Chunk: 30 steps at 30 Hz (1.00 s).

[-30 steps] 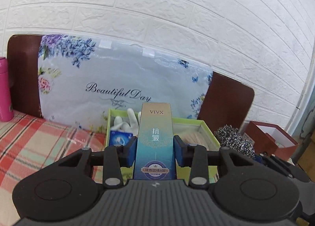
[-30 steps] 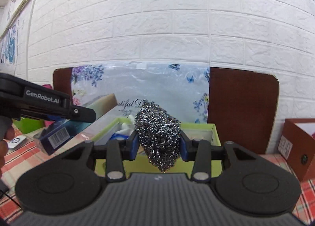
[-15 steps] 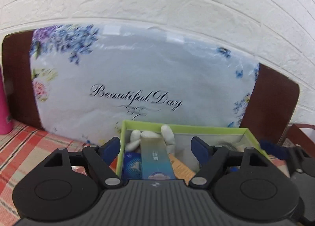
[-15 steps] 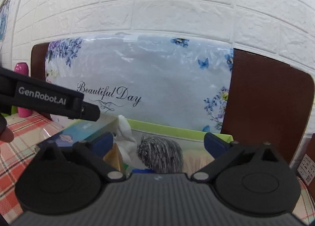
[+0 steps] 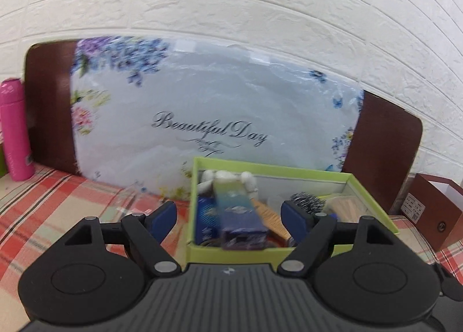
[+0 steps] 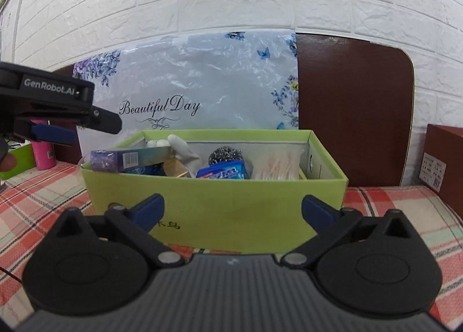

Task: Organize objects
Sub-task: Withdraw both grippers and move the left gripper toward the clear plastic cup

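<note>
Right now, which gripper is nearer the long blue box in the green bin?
Left. The left gripper hangs open just above and beside the long blue box. The right gripper sits open outside the green bin's front wall.

An open box [image 6: 214, 201] sits on the tabletop [image 6: 405, 216] straight ahead of the right hand-held gripper [image 6: 233, 210]. Inside it, from that gripper's left to right, lie a long carton [image 6: 130, 159] resting on the near-left rim, a steel scourer [image 6: 225, 155] at the back middle, a small packet [image 6: 221, 171] in front of the scourer, and a bundle of cotton swabs [image 6: 276, 165]. The left hand-held gripper [image 5: 230, 217] hangs above the box's left end. Behind the box a printed board [image 6: 202, 83] leans on the wall. A bottle [image 5: 14, 132] stands far left; another box [image 6: 445, 164] sits far right.
</note>
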Motion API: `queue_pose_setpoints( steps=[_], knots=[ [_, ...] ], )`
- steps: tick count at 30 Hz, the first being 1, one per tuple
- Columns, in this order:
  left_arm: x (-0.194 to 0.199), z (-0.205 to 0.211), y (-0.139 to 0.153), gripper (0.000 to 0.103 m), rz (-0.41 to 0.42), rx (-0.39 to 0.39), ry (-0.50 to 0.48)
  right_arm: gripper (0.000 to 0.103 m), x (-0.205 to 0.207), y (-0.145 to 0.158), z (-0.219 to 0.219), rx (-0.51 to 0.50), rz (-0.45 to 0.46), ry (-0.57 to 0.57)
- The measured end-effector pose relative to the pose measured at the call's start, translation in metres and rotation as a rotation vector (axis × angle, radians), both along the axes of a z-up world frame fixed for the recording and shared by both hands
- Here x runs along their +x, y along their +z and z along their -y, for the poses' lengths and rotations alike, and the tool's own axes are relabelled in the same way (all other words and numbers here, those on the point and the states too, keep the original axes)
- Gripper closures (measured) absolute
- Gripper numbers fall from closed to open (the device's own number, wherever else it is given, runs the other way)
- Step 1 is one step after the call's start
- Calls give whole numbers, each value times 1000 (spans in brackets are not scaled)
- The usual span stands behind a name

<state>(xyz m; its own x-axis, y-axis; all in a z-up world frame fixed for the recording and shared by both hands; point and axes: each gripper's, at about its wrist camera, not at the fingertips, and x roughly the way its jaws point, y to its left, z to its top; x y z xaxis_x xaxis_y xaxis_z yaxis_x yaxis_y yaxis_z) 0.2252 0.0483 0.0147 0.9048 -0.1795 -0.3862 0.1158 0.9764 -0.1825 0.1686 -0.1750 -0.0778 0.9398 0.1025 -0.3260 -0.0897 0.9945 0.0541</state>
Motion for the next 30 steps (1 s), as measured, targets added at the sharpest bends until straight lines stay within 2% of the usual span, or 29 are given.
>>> queue_pose_setpoints(
  steps=[6,10,17,20,25,30],
  knots=[
    [-8,-36,-19,21,-86,-5,99,0,-33,-6,0,34,-47,10],
    [5,-57,-24,21,-82,8,178,0,-51,-6,-1,42,-57,20],
    [49,-86,-28,21,-88,-4,95,0,-69,-7,6,38,-81,-9],
    [68,-99,-32,21,-117,-61,79,0,-74,-8,9,28,-85,-27],
    [100,-120,-43,21,-186,-231,69,0,-76,-11,10,6,-107,-46],
    [127,-127,-53,21,-232,-291,80,0,-76,-14,6,-26,-132,-46]
  ],
)
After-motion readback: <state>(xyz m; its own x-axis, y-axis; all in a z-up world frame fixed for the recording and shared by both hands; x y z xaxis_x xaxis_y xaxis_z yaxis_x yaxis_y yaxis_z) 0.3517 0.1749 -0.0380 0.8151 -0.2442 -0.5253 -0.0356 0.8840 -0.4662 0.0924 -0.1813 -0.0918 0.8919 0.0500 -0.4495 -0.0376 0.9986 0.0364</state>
